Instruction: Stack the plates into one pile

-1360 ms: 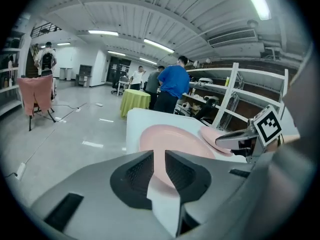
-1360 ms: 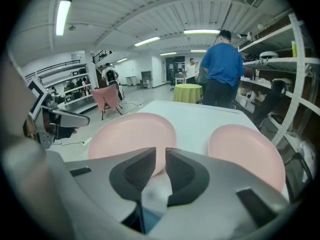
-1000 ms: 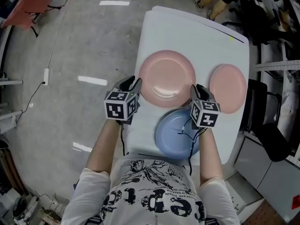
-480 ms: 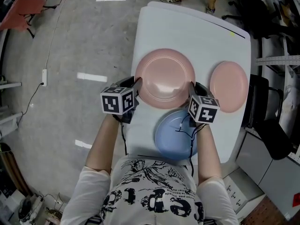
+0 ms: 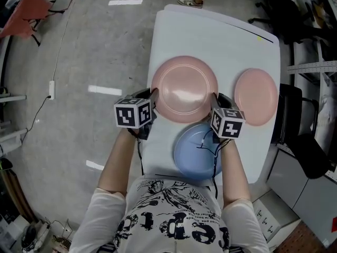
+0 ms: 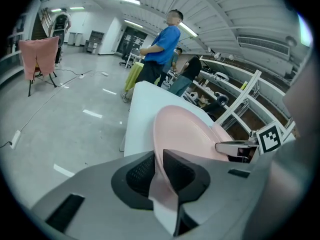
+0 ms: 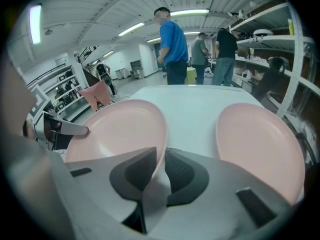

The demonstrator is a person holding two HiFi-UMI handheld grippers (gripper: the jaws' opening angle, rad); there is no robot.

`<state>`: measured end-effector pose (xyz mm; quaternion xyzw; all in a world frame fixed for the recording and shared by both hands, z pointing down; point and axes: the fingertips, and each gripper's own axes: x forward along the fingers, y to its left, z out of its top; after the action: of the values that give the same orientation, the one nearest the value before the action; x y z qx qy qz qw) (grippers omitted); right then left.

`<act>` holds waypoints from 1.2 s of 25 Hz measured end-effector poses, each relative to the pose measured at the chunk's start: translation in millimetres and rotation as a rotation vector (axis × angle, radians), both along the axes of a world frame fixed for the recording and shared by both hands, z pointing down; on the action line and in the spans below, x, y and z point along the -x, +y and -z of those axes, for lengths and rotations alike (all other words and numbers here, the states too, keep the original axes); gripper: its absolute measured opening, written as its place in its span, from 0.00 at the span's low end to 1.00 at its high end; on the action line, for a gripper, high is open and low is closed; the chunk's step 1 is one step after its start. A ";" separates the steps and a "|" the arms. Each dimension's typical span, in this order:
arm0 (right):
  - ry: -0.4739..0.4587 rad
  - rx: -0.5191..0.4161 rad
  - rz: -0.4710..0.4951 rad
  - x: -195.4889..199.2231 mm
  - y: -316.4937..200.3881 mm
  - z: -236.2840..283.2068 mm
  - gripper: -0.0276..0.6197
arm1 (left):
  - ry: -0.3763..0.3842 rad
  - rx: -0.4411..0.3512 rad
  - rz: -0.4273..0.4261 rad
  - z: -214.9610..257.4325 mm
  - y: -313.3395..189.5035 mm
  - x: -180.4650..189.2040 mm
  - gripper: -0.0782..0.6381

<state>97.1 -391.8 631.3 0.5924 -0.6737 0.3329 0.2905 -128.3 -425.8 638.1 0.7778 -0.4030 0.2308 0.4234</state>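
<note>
A large pink plate (image 5: 184, 88) lies mid-table, its near edge over a blue plate (image 5: 195, 152). My left gripper (image 5: 152, 96) is at its left rim, and my right gripper (image 5: 216, 100) is at its right rim. In the left gripper view the rim (image 6: 165, 134) runs between the pads of the left gripper (image 6: 159, 171). In the right gripper view the rim (image 7: 157, 134) sits between the pads of the right gripper (image 7: 162, 171). Both pairs of jaws have just been closing and now press on that rim. A smaller pink plate (image 5: 256, 96) lies apart at the right.
The white table (image 5: 221, 30) is narrow, with its left edge just beside my left gripper. Chairs and shelving (image 5: 310, 78) stand to the right of the table. People (image 6: 157, 54) stand beyond the far end. A cable (image 5: 205, 146) hangs over the blue plate.
Both grippers have slid in onto the large pink plate's opposite rims and their jaws have narrowed onto it. The left gripper also dropped slightly. The plates have stayed in place.
</note>
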 end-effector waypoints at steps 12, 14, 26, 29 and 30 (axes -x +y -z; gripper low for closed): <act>-0.009 -0.109 0.003 -13.4 26.8 56.7 0.13 | -0.011 -0.114 0.040 60.7 30.1 -12.1 0.19; -0.010 -0.116 0.009 -14.1 37.2 66.9 0.13 | -0.005 -0.128 0.045 72.6 41.8 -12.7 0.19; -0.053 -0.152 0.021 -33.8 114.0 95.2 0.13 | -0.008 -0.159 0.081 103.8 124.5 -31.2 0.18; -0.061 -0.153 0.020 -42.6 133.9 95.7 0.13 | -0.017 -0.163 0.075 105.9 144.0 -40.5 0.18; -0.064 -0.150 0.021 -46.0 141.1 94.6 0.13 | -0.021 -0.163 0.073 105.0 151.0 -44.1 0.19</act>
<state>143.1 -250.7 536.7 0.5946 -0.7118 0.2971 0.2271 -84.2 -274.9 533.1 0.7922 -0.4527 0.1897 0.3626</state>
